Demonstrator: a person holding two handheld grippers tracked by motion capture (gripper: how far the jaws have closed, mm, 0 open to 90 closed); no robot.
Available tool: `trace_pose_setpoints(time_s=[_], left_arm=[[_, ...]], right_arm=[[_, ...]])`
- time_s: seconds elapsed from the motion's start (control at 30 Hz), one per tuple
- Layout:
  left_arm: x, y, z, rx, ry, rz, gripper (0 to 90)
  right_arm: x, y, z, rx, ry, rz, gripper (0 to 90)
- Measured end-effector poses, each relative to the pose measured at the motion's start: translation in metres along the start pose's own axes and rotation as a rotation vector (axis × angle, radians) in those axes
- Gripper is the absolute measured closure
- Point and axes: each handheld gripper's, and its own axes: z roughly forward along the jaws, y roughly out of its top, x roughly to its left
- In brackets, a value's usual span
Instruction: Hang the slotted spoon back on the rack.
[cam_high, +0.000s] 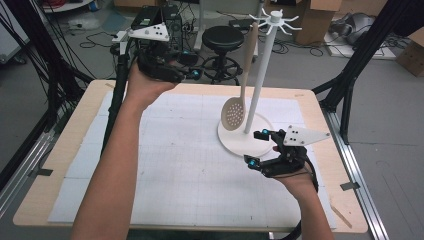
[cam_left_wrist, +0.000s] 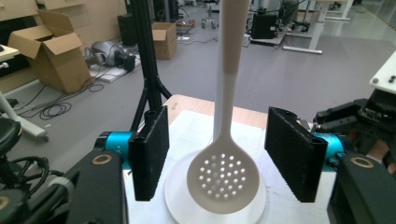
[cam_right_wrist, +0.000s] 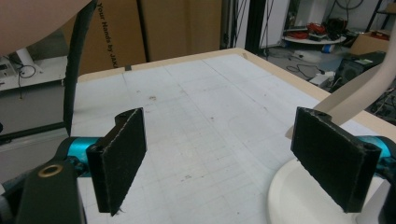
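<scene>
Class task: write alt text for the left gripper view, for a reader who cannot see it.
A beige plastic slotted spoon hangs bowl-down between the left tool's two open black jaws, touching neither pad. Behind the spoon stands a white hanging rack's round base on the white gridded table mat, with the right tool at the right edge.

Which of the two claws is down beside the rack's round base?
The right claw, open, low beside the white base. The left claw is raised over the table's far edge, open.
</scene>
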Motion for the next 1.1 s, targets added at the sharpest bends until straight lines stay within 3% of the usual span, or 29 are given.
trace_pose_setpoints(time_s=[0.5, 0.83, 1.1], left_arm=[[-0.012, -0.046, -0.041, -0.02, 0.012, -0.003, 32.4], [-0.022, -0.095, -0.062, -0.003, 0.029, -0.036, 25.8], [-0.033, -0.126, -0.079, -0.027, 0.029, -0.04, 22.3]], right_arm=[[-0.001, 0.002, 0.0, -0.009, 0.0, -0.004, 17.7], [-0.002, 0.001, 0.001, -0.007, 0.0, -0.005, 17.7], [-0.003, -0.001, 0.004, 0.004, 0.006, -0.001, 17.6]])
